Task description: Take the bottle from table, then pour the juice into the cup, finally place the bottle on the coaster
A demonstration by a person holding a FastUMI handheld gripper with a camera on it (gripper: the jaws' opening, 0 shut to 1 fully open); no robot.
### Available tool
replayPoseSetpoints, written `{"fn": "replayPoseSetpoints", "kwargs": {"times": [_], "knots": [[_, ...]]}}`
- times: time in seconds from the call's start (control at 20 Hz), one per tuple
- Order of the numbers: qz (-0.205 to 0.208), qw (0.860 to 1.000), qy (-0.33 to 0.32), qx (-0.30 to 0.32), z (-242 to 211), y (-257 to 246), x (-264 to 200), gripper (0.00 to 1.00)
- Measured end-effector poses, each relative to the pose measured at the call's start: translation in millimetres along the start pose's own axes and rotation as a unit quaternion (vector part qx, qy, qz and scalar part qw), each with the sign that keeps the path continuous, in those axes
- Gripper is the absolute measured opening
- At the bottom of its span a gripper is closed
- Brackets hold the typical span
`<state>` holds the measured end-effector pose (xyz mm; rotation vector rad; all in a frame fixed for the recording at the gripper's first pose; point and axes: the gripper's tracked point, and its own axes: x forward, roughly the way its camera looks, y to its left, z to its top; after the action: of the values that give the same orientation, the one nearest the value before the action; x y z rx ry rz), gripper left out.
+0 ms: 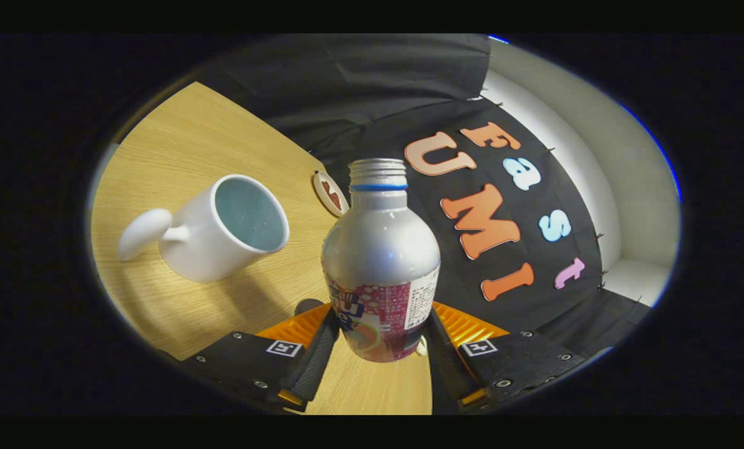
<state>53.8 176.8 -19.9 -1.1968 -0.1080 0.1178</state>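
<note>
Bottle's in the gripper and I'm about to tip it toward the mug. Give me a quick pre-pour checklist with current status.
1. Grip: gripper has both fingers pressed on the lower labelled part of the bottle, which looks lifted off the table: ok.
2. Cap: threaded neck is bare, no cap on: ok.
3. White mug: standing on its base, mouth open, beside the bottle: ok.
4. Mug contents: inside looks empty, no liquid seen: ok.
5. Juice level in the bottle: metal body hides it: cannot tell.
6. Coaster: lies on the table beyond the mug, nothing on it: ok.
</note>
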Motion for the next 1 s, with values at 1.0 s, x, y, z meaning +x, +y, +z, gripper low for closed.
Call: {"fn": "replayPoseSetpoints", "kwargs": {"times": [1.0], "knots": [[0.0,0.987,-0.009,-0.163,2.7,-1.2,5.4,0.77]]}}
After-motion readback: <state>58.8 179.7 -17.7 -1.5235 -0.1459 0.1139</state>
